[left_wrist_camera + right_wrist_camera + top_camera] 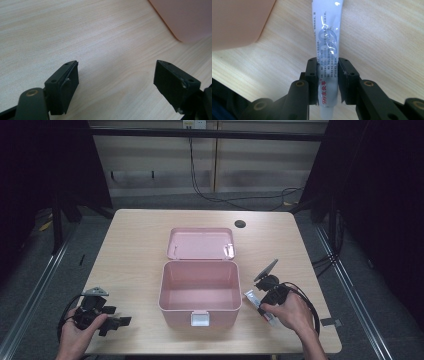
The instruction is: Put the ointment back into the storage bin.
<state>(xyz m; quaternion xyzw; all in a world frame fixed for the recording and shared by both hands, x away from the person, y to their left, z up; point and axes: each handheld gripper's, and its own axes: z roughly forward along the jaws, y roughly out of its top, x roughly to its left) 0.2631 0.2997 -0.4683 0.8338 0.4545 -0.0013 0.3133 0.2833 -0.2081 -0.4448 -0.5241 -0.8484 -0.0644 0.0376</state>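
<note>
Right tool (327, 82) has its jaws pressed on a white tube (327, 42) lying on the surface (135, 250), just beside the open pink box (200, 292). It looks soft and light; gripping mid-body seems safe. Left tool (116, 85) is wide open, empty.

The worktop (140, 250) is pale wood-grain laminate with a smooth, matt face. At its centre the pink box (200, 292) looks like smooth plastic with a soft sheen. At 4 o'clock from it, the white tube (327, 50) is glossy and crinkled, clamped between matt black plastic jaws of the right claw (328, 75).
</note>
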